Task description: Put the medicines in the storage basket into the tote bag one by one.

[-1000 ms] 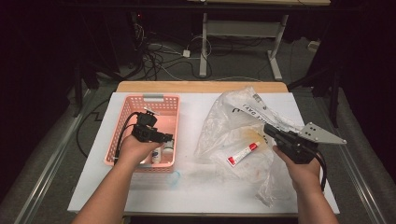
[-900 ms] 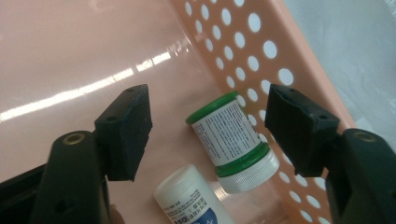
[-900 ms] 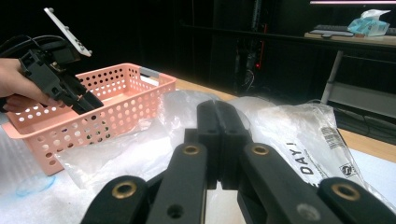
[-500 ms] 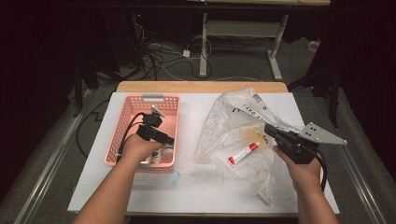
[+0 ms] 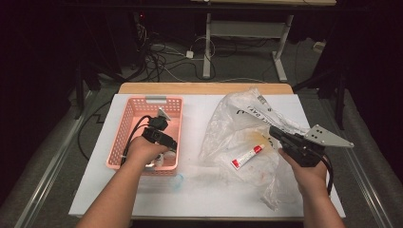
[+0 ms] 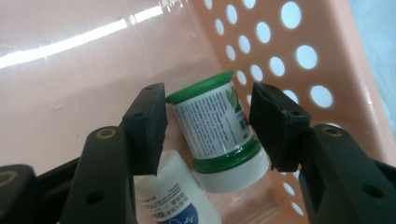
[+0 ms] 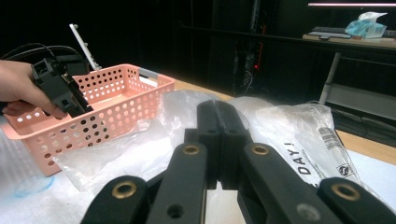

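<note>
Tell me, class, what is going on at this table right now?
A person works with a gripper in each hand. The left gripper is down in the pink basket, its jaws just closing around a green-capped bottle that lies beside a white bottle; gaps show at the pads, so it isn't gripped yet. The right gripper, jaws shut, sits at a clear plastic bag with a red-and-white tube inside.

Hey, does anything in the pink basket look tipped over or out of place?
Yes. In the pink perforated plastic basket, the white green-capped bottle lies on its side beside another white bottle. The left gripper jaws have just been closing around it.
</note>
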`<move>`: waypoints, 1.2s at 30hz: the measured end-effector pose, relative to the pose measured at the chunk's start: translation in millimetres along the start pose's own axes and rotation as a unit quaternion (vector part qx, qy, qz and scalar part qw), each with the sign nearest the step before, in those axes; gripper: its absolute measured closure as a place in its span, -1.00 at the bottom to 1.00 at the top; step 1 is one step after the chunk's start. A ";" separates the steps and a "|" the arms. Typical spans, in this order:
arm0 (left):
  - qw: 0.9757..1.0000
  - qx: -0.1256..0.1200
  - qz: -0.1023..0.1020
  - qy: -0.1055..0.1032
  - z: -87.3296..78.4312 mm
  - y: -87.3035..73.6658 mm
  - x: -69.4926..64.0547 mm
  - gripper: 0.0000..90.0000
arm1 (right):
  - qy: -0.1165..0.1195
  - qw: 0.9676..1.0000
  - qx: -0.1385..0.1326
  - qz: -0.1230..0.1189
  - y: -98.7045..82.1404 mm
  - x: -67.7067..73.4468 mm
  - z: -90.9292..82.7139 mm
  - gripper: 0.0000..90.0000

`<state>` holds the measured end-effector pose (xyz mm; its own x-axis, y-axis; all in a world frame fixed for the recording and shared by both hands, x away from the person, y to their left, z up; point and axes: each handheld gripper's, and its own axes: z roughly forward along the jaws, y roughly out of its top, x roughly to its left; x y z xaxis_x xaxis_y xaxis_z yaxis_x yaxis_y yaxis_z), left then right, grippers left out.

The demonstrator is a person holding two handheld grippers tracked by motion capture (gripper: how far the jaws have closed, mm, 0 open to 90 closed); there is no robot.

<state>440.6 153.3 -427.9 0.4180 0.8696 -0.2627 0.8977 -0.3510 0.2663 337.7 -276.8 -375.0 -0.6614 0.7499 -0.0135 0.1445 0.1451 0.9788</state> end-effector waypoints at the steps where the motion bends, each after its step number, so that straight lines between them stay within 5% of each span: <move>1: 1.000 0.001 -0.002 0.000 0.5 0.3 0.0 0.01 | 0.000 1.000 0.000 0.000 0.0 0.1 0.1 1.00; 16: 1.000 0.021 -0.017 0.013 11.5 6.5 0.4 0.09 | 0.000 1.000 -0.001 -0.001 0.1 0.2 0.1 1.00; 36: 0.999 -0.019 -0.004 0.034 5.3 5.7 -3.9 0.12 | 0.000 1.000 -0.001 -0.001 -0.1 0.1 0.0 1.00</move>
<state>444.8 146.1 -430.3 0.3985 0.8945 -0.2025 0.8948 -0.3308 0.3000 337.6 -276.7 -375.2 -0.6616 0.7497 -0.0152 0.1422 0.1452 0.9791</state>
